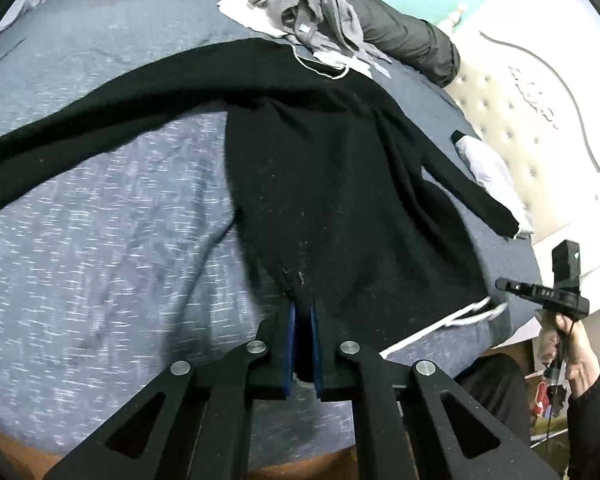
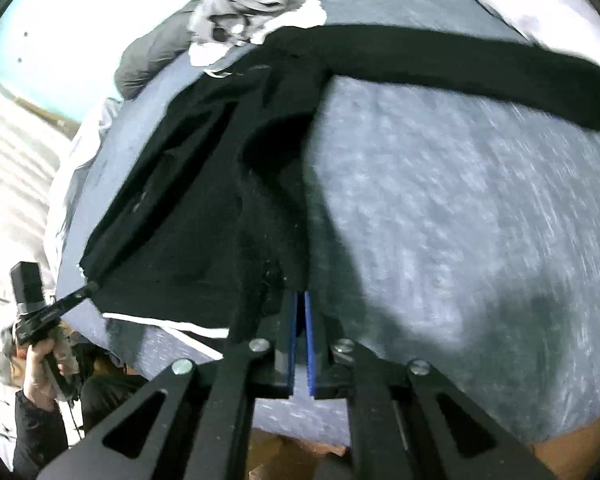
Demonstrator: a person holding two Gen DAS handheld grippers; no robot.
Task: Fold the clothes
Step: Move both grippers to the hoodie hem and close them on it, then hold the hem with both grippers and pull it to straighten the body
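The black sweater [image 1: 340,168] lies spread on the blue-grey bedspread [image 1: 100,220], body running away from both tongs and one long sleeve [image 1: 80,120] stretched out to the left of the left gripper [image 1: 302,312]. That gripper's blue pads [image 1: 290,344] are pinched together on the hem nearest it, with dark cloth bunched up between the tips, so it is gripping one bottom corner of the sweater. The right gripper [image 2: 302,300] does the same at the other side: its pads are drawn close on the sweater's edge, with the body lying to its left and the other sleeve [image 2: 500,76] crossing the bed far ahead of it. Holding both corners probably lets the person carry the hem toward the collar in one even fold, keeping the cloth taut between the tongs. A pile of grey and white clothes [image 1: 300,8] sits beyond the collar, well clear. A white cord [image 1: 440,324] trails just right of the left gripper.
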